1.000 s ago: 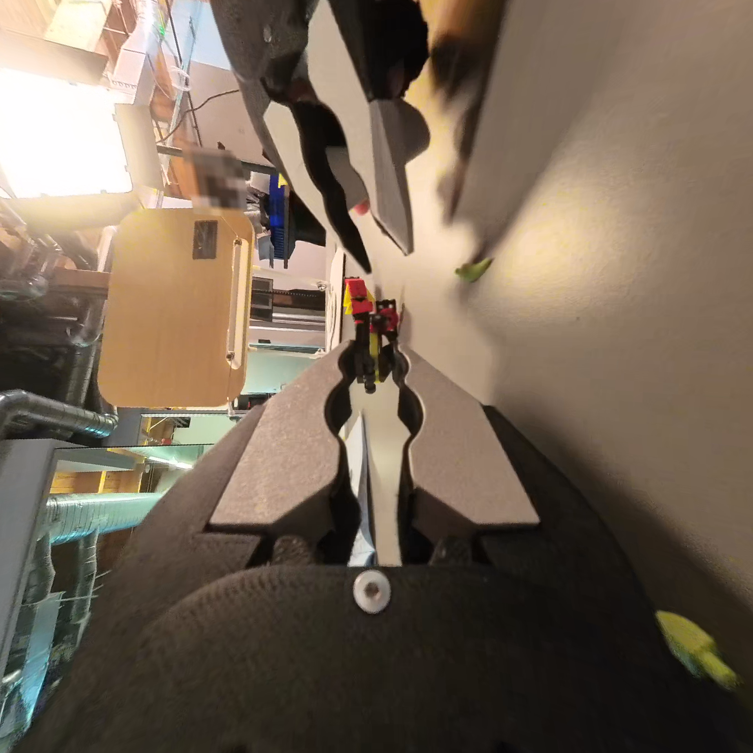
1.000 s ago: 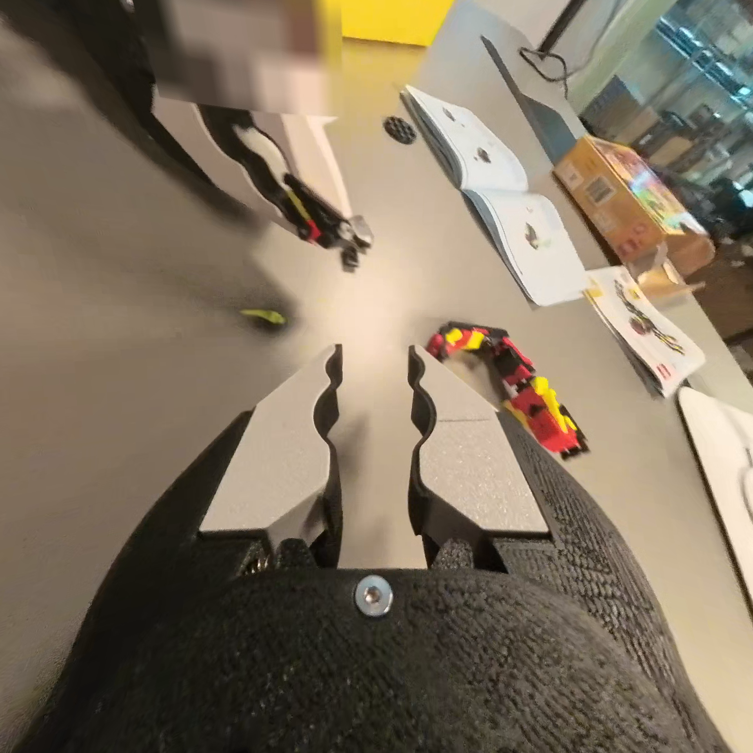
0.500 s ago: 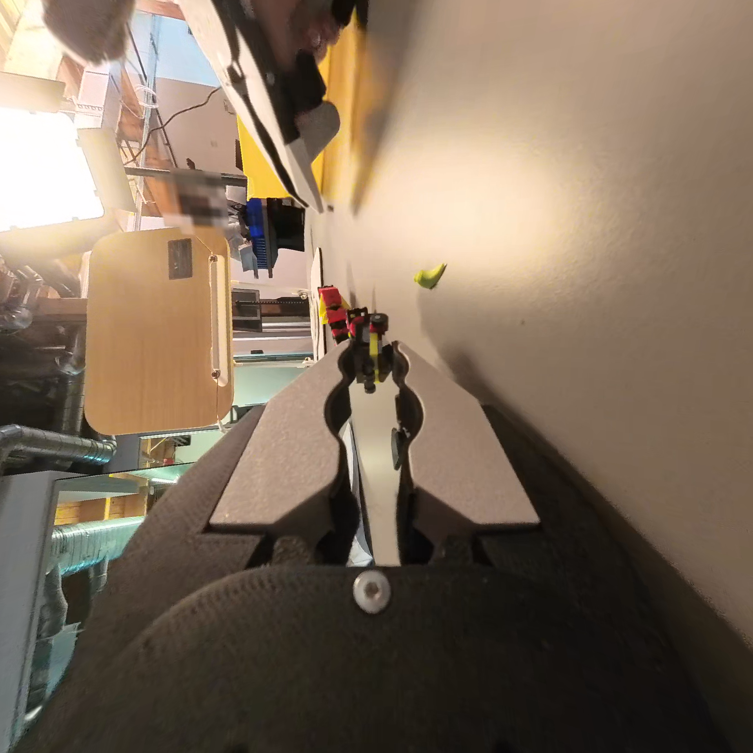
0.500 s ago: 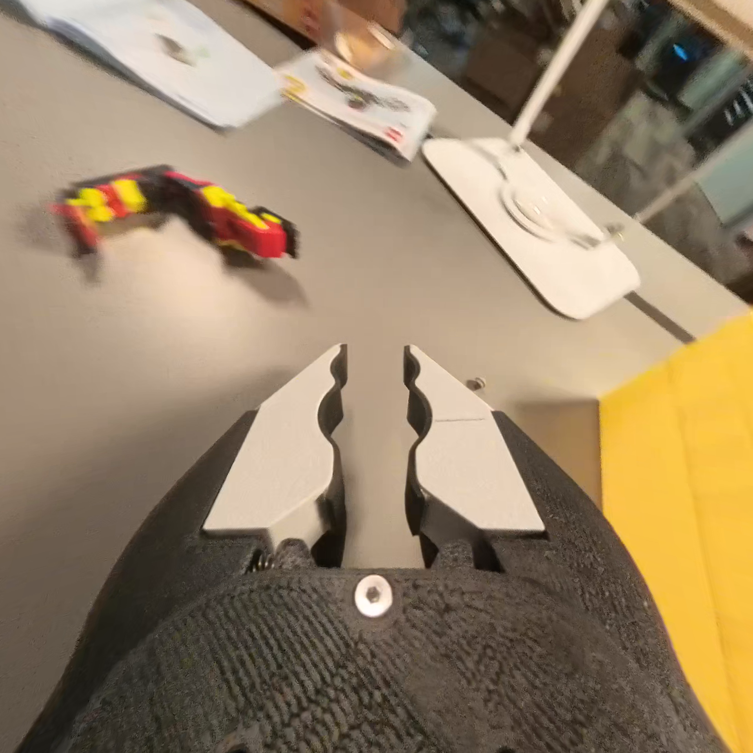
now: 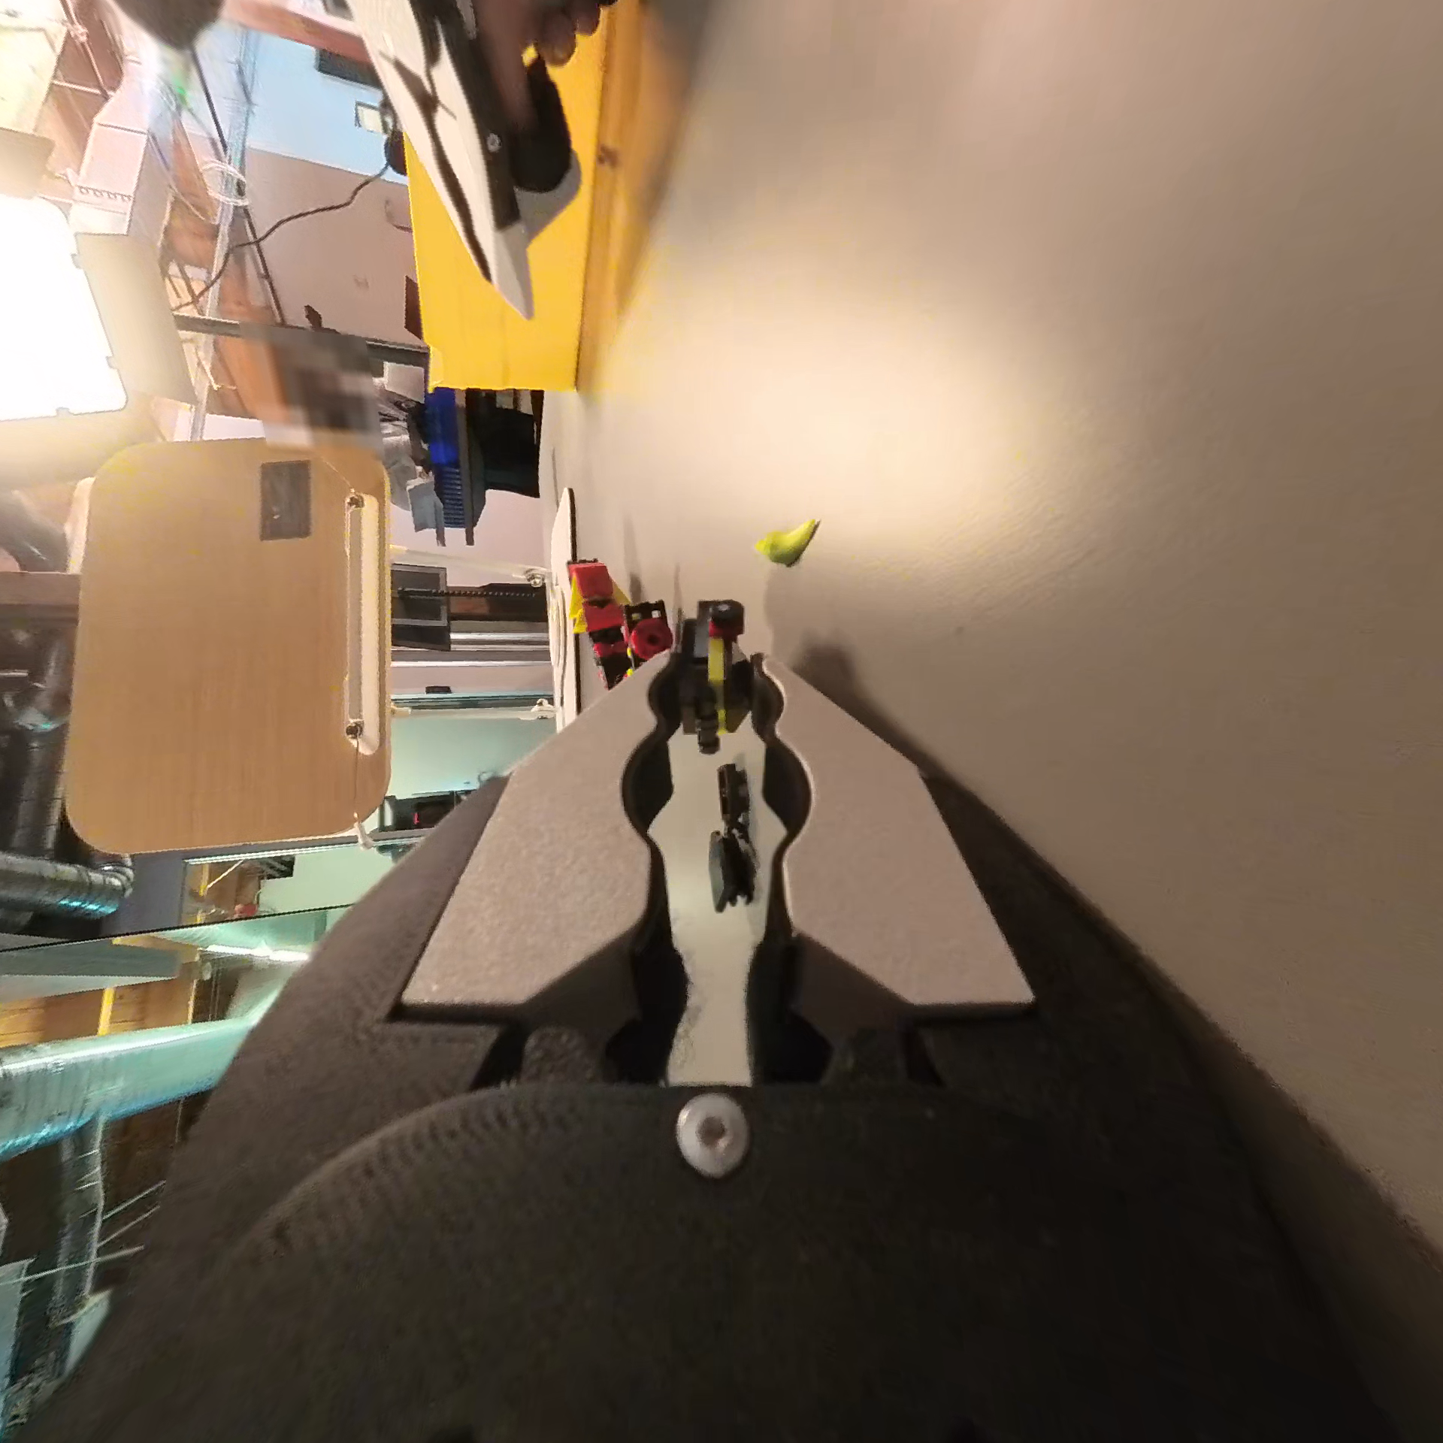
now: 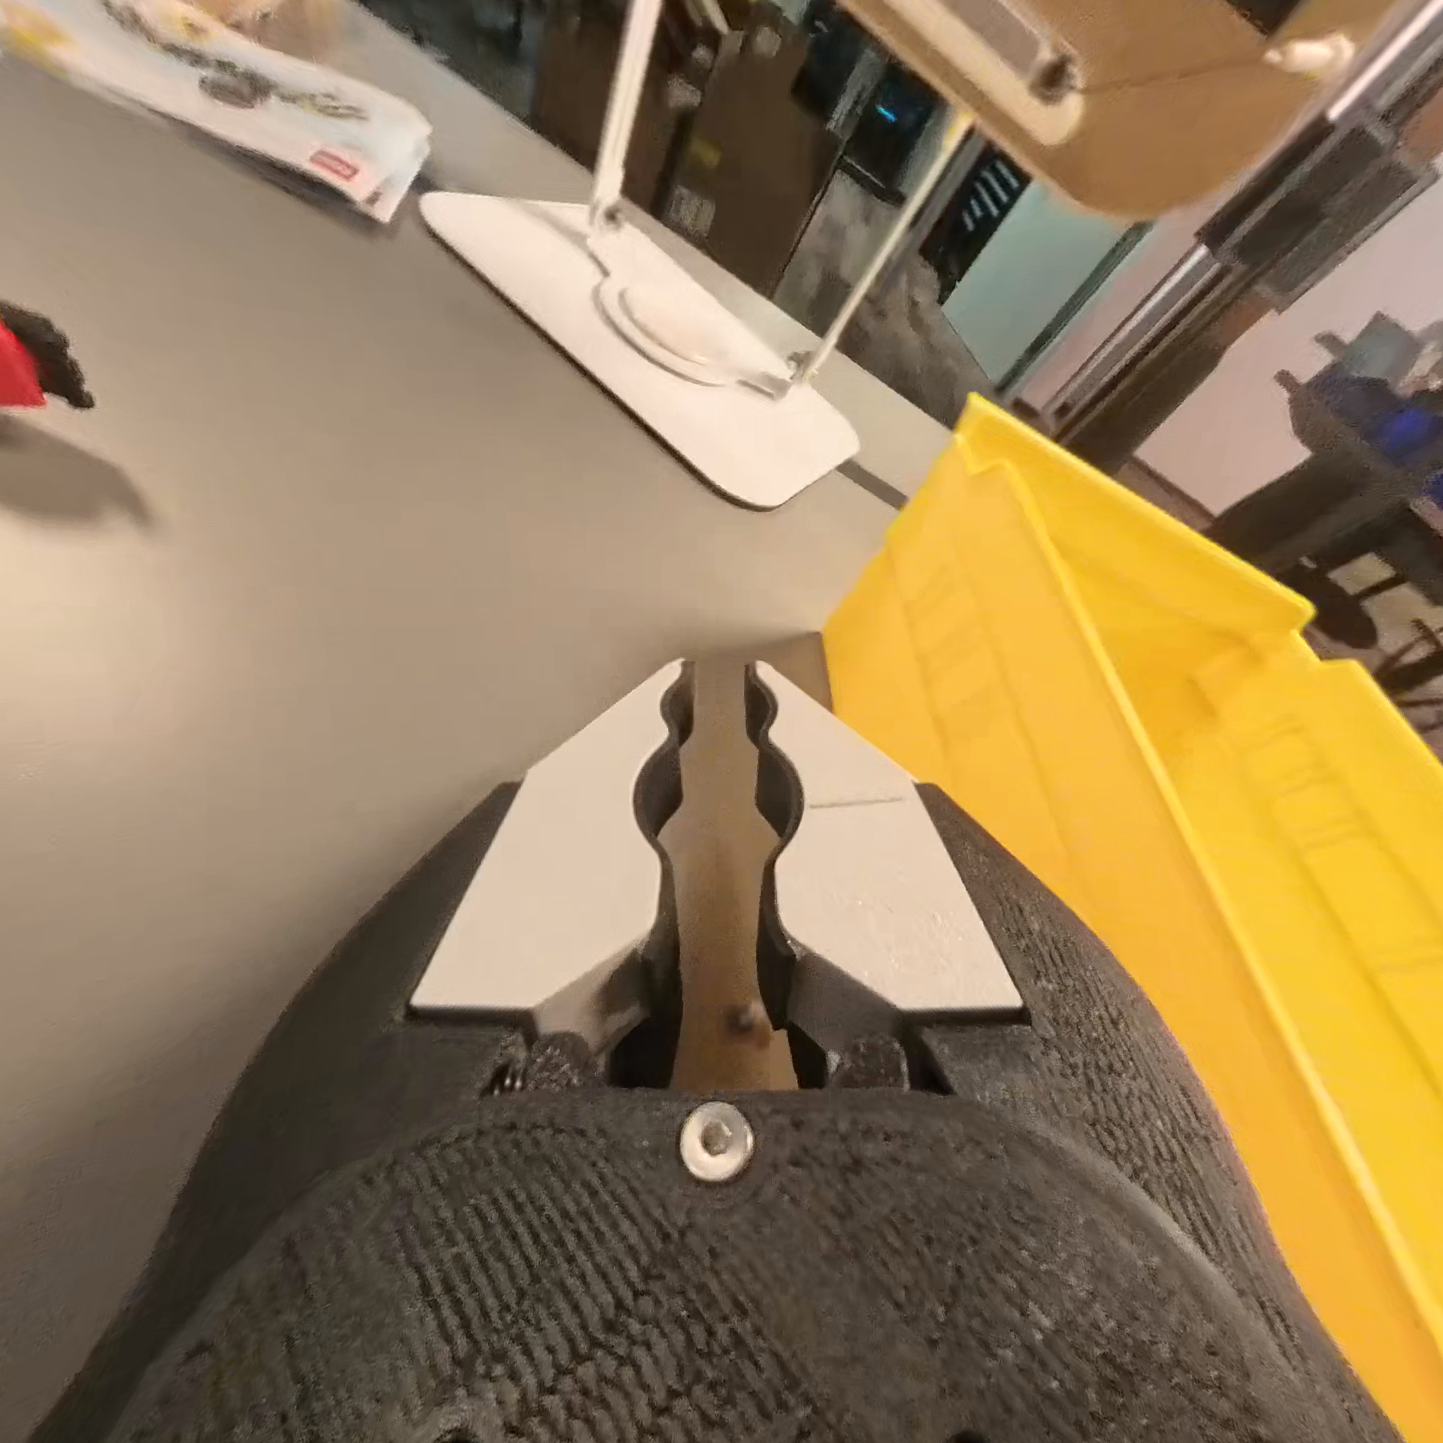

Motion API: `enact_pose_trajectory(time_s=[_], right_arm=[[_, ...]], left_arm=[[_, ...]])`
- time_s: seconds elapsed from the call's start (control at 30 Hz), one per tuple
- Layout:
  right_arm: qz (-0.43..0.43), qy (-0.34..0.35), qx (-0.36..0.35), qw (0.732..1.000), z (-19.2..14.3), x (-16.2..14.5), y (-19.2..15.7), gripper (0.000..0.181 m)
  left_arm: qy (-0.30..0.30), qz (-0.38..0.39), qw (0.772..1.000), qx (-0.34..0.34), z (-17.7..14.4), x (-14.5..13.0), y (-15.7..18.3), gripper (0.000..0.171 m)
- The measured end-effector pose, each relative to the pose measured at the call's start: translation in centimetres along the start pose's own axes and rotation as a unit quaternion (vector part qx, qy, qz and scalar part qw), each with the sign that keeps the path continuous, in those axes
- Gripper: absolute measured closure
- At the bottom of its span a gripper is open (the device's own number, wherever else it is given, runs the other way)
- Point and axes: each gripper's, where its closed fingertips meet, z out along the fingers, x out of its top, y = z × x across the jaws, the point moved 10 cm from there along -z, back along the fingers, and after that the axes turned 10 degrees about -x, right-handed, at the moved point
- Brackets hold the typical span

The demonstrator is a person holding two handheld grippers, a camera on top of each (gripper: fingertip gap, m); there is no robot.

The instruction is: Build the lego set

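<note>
Grey two-finger left gripper (image 5: 712, 675) turned on its side close along the grey matte tabletop (image 5: 1093, 390), clamped at the tips on a small black, yellow and red lego sub-assembly (image 5: 712, 664). Grey two-finger right gripper (image 6: 718, 671) narrowly parted with nothing between the tips, aimed at the table edge just beside a bright yellow plastic bin (image 6: 1093, 781). Larger red, yellow and black brick build (image 5: 605, 617) lying on the table beyond the held piece, near a white flat lamp base (image 6: 640, 343); only its red and black end (image 6: 35, 363) visible at the left border of the right wrist view. Loose lime-green curved piece (image 5: 789, 540) resting alone on the tabletop, near the held sub-assembly but apart from it. Printed instruction booklet (image 6: 234, 101) farther back. Two small dark shapes (image 5: 732, 828) visible in the gap behind the left tips, too blurred to identify. Likely step: fetching the next part from the bin while keeping the sub-assembly ready. Risks, as a judgement: a narrow tip-only pinch on a jointed cluster, so a twist or bump against the table could pop it loose or split it; a blind reach into the bin, contents unseen, could catch the wall or pick the wrong part; the small green piece could easily be swept off by a passing gripper.
</note>
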Motion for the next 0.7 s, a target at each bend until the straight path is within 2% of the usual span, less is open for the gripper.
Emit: enact_pose_trajectory(time_s=[0.1, 0.17, 0.3, 0.53, 0.63, 0.7], right_arm=[[0.046, -0.007, 0.005, 0.999, -0.5, -0.5, 1.2, 0.17], [0.075, 0.019, 0.034, 0.996, -1.0, -0.6, 1.8, 0.172], [0.078, 0.05, 0.149, 0.985, -2.4, -1.1, 2.1, 0.18], [0.14, -0.012, 0.301, 0.943, -3.7, -2.5, 2.6, 0.172], [0.107, -0.021, 0.367, 0.924, -4.1, -2.1, 1.0, 0.172], [0.074, -0.036, 0.396, 0.915, -4.4, -2.0, -0.2, 0.164]], left_arm=[[0.006, -0.005, 1.0, -0.002, 0.0, 0.0, 0.0, 0.156], [0.009, -0.014, 1.0, -0.006, 0.0, -0.1, 0.0, 0.156], [0.018, -0.023, 1.0, -0.011, -0.1, -0.2, -0.1, 0.156], [0.022, -0.017, 1.0, -0.008, 0.0, 0.0, 0.0, 0.156], [0.024, -0.013, 1.0, -0.007, 0.0, 0.1, 0.0, 0.156], [0.024, -0.011, 1.0, -0.006, 0.0, 0.1, 0.0, 0.156]])
